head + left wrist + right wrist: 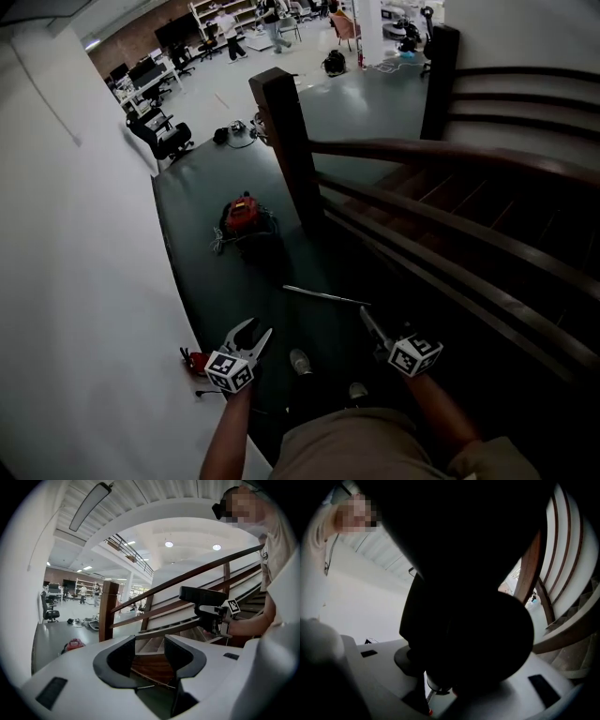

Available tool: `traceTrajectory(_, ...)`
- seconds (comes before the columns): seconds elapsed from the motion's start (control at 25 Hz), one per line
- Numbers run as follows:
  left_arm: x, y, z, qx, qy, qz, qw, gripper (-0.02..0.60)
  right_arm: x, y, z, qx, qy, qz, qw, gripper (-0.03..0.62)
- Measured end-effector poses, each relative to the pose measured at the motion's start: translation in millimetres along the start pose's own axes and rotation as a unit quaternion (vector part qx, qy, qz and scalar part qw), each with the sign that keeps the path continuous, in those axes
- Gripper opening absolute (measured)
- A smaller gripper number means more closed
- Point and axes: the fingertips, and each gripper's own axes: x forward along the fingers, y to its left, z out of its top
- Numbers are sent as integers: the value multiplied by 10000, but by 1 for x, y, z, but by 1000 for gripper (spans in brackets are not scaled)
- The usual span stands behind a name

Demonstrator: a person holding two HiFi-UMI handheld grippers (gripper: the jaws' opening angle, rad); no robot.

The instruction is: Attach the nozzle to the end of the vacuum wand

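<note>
My right gripper (367, 319) is shut on a large dark part that looks like the nozzle (464, 597), which blocks most of the right gripper view. In the left gripper view it shows as a flat black piece (201, 595) above the right gripper. A thin pale rod, apparently the wand (324, 296), lies across the dark floor and ends close to the right gripper's tips. My left gripper (251, 336) hangs to the left near the white wall. It is open, with nothing between its fingers (119, 657). The red vacuum body (242, 214) sits farther off on the floor.
A dark wooden stair rail (450, 155) and its newel post (286, 141) run along the right. A white wall (75, 281) closes the left side. A small red item (194, 360) lies by the wall. Office chairs (161, 133) and cables (234, 131) stand farther back.
</note>
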Motion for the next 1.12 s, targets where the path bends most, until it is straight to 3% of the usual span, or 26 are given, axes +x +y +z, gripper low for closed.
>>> traceTrajectory(0.28,75,95,-1,105,324,-505,9981,192,88,-31,-15,-189,73,-529,9984,170)
traceTrajectory(0.56,158,195,3,609,783,-1148,9884,192,200,-61,-29,-46,85,-1192,9928,170)
traceTrajectory(0.76,197,240,13,818,888,-1454,9820,192,246,-69,-22,-229,-1,-1532,9879,170)
traceTrajectory(0.88,216,266,11,911,990,-1582,9782,192,271,-74,-29,-30,-21,-1803,9836,170)
traceTrajectory(1.12,251,295,-11,953,1252,-1761,9717,192,307,-98,-53,-165,184,-1909,9813,170)
